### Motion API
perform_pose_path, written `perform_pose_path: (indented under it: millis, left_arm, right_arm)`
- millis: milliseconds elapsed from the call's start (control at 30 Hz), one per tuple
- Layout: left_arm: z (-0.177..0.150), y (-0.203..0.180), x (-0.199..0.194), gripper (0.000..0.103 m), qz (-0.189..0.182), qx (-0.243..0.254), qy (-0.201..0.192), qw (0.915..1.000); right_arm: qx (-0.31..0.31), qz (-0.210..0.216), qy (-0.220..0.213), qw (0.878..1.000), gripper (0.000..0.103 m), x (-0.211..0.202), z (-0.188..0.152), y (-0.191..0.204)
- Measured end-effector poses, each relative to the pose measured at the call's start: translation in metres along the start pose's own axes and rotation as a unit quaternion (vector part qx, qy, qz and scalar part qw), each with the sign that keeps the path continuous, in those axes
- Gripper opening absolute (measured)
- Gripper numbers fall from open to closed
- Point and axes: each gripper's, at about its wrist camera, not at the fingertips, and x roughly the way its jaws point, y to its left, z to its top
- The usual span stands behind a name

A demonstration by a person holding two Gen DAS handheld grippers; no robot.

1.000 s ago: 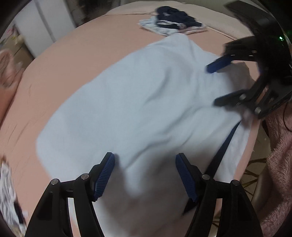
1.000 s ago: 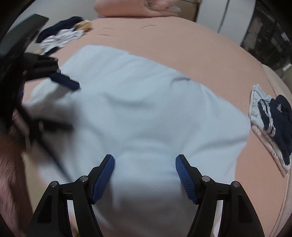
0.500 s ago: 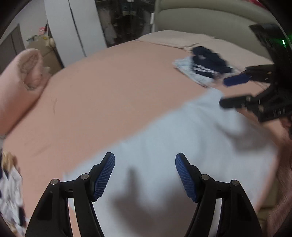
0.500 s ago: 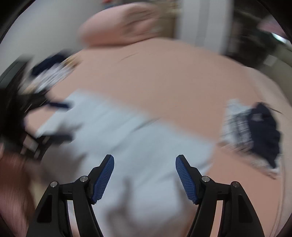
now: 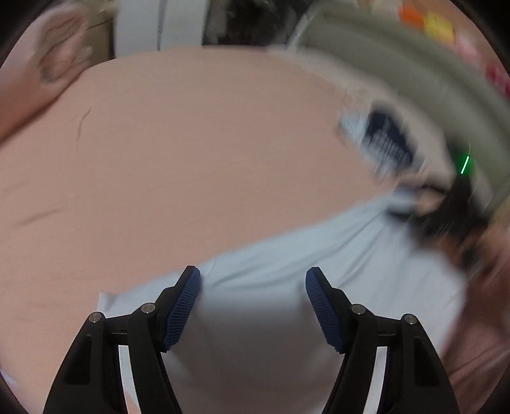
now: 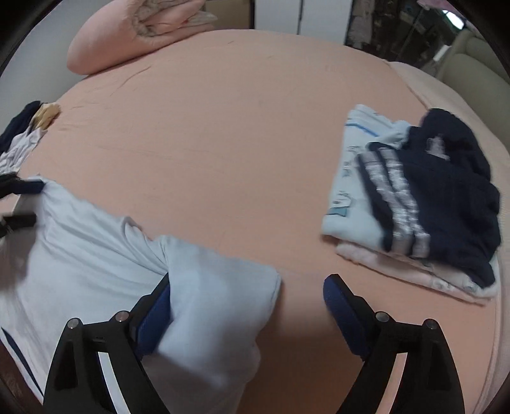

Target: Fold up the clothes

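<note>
**Pale blue garment under two open grippers on a pink bed**

A bed with a peach-pink sheet fills both views, with white cupboard doors along the top edge of the right wrist view and a pink pillow in its upper left.

The pale blue garment lies on the sheet in the lower left of the right wrist view and across the lower middle and right of the left wrist view. The left gripper has its two blue-padded fingers spread wide apart, and the garment lies in the gap between them; whether the pads touch the cloth cannot be told. The right gripper is likewise spread wide. A rounded fold of the garment lies in its gap, pressed against the left pad, which the cloth partly covers, while the right pad stands over bare sheet, apart from the cloth.

In the left wrist view the right gripper shows as a dark blurred shape at the middle right edge, at the garment's far end.

A stack of folded clothes, navy with pale stripes on top, sits on the sheet at the right of the right wrist view. A smaller heap of dark and white clothes lies at its left edge.
</note>
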Motion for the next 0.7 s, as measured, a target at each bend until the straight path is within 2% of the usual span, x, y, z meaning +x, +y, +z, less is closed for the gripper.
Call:
perform_pose_path:
  millis: [33, 67, 133, 200, 233, 267, 333, 367, 433, 467, 533, 600, 667, 700]
  left_arm:
    - [0.002, 0.005, -0.008, 0.067, -0.001, -0.016, -0.022, 0.9996]
    - [0.007, 0.007, -0.003, 0.067, 0.029, -0.025, -0.025, 0.999]
    - [0.003, 0.019, 0.015, 0.067, 0.052, -0.033, 0.012, 0.998]
    - [-0.012, 0.031, 0.044, 0.069, 0.082, -0.028, 0.06, 0.9944]
    - [-0.021, 0.039, 0.047, 0.069, 0.078, -0.024, 0.058, 0.995]
    - [-0.026, 0.043, 0.041, 0.069, 0.065, -0.029, 0.028, 0.9971]
    - [-0.028, 0.043, 0.034, 0.069, 0.09, -0.038, 0.015, 0.9951]
    - [-0.027, 0.04, 0.03, 0.069, 0.096, -0.04, 0.007, 0.9946]
    - [-0.027, 0.032, 0.021, 0.068, 0.11, -0.038, -0.009, 0.9931]
    - [-0.027, 0.025, 0.02, 0.068, 0.106, -0.033, -0.015, 0.9937]
    - [-0.034, 0.017, 0.019, 0.068, 0.106, -0.016, -0.005, 0.9942]
    - [-0.044, 0.017, 0.021, 0.068, 0.13, -0.006, 0.015, 0.9914]
    - [-0.052, 0.02, 0.027, 0.069, 0.16, -0.005, 0.032, 0.9866]
    - [-0.053, 0.025, 0.025, 0.069, 0.16, -0.027, 0.028, 0.9863]
  right_arm:
    - [0.012, 0.013, -0.012, 1.0, 0.089, -0.007, 0.001, 0.003]
    - [0.022, 0.027, -0.027, 0.999, 0.089, -0.015, 0.002, 0.006]
    - [0.034, 0.029, -0.056, 0.997, 0.089, -0.023, 0.007, 0.014]
    - [0.035, 0.001, -0.042, 0.998, 0.089, -0.012, 0.013, 0.017]
    - [0.033, -0.02, -0.025, 0.999, 0.089, -0.002, 0.013, 0.015]
    - [0.032, -0.037, -0.015, 0.999, 0.089, 0.008, 0.012, 0.007]
    - [0.039, -0.047, -0.008, 0.998, 0.089, 0.016, 0.01, -0.004]
    - [0.042, -0.05, -0.011, 0.998, 0.088, 0.015, 0.009, -0.007]
    - [0.042, -0.084, -0.041, 0.995, 0.083, -0.004, 0.009, -0.005]
    - [0.051, -0.084, -0.055, 0.994, 0.084, -0.014, 0.008, -0.007]
    - [0.071, -0.072, -0.071, 0.992, 0.084, -0.031, 0.005, -0.012]
    - [0.082, -0.029, -0.048, 0.995, 0.084, -0.036, -0.004, -0.013]
    - [0.065, -0.046, -0.037, 0.996, 0.084, -0.041, -0.02, -0.009]
    - [0.057, -0.054, -0.032, 0.996, 0.083, -0.043, -0.028, -0.007]
